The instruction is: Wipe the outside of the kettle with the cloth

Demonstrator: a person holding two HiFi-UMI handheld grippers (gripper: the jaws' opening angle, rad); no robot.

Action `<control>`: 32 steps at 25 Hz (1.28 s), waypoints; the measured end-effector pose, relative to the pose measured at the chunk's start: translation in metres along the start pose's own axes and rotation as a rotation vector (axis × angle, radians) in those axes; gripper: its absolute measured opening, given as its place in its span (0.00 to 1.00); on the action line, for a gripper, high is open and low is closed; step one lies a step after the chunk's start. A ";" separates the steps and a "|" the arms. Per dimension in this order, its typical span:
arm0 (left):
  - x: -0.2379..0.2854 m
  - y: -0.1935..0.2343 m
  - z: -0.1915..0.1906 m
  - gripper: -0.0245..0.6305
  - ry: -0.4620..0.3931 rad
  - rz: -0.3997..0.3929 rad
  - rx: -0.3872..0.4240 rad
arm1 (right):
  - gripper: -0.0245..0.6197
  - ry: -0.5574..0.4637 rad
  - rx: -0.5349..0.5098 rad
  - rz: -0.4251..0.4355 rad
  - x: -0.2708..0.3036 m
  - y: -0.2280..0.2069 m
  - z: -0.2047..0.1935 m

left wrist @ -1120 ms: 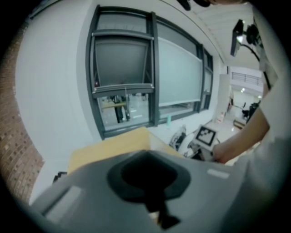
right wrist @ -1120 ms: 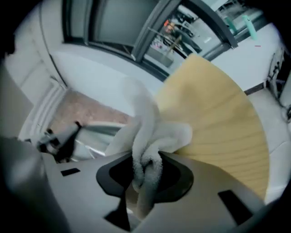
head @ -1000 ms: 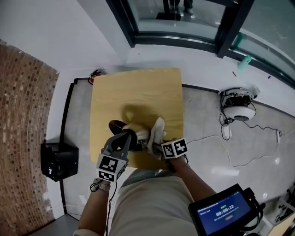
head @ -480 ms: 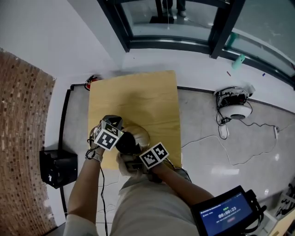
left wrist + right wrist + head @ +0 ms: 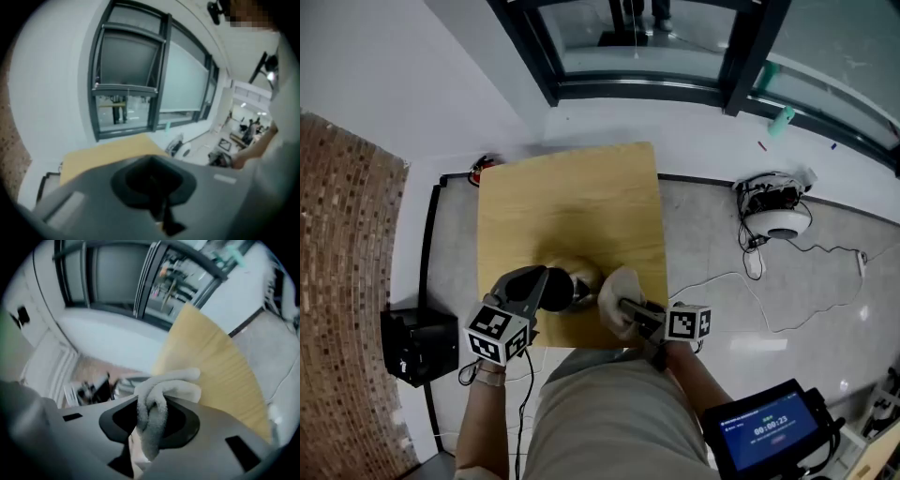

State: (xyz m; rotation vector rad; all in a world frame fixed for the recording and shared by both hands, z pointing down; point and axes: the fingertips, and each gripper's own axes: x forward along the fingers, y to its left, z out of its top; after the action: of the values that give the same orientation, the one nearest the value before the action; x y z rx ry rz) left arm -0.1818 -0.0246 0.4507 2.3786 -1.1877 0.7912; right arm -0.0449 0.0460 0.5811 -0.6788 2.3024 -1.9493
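A cream kettle [image 5: 577, 277] with a black top stands near the front edge of the wooden table [image 5: 572, 202]. My left gripper [image 5: 546, 289] meets its black handle from the left and looks shut on it. In the left gripper view a dark piece sits between the jaws [image 5: 157, 197], and the kettle body is hidden. My right gripper [image 5: 623, 305] is shut on a pale bunched cloth [image 5: 620, 292], pressed to the kettle's right side. The cloth [image 5: 164, 390] bulges out of the jaws in the right gripper view.
A black box [image 5: 417, 342] sits on the floor left of the table, beside a brown woven mat [image 5: 347, 281]. A white round device [image 5: 780, 223] with cables lies on the floor to the right. A small red item [image 5: 478, 170] is at the table's far left corner.
The cloth went from the kettle's right side round to its near side and back to the right. My left gripper swung up along the kettle's left and came back down.
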 end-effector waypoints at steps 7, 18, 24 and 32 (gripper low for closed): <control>0.020 -0.028 -0.017 0.04 0.024 0.086 0.209 | 0.21 0.086 -0.053 -0.169 0.061 -0.047 0.003; 0.019 -0.030 -0.018 0.04 0.027 0.113 0.196 | 0.21 0.109 -0.164 -0.138 0.049 0.004 0.006; 0.019 -0.021 -0.020 0.04 0.020 0.107 0.196 | 0.21 0.242 -0.250 -0.256 0.064 -0.041 -0.028; 0.015 -0.015 -0.022 0.04 0.015 0.117 0.187 | 0.21 0.189 -0.236 0.127 0.067 0.094 -0.038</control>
State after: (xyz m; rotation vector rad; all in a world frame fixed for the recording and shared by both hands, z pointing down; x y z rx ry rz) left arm -0.1698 -0.0130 0.4759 2.4633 -1.3088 0.9963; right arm -0.1447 0.0677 0.5159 -0.3627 2.6443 -1.7737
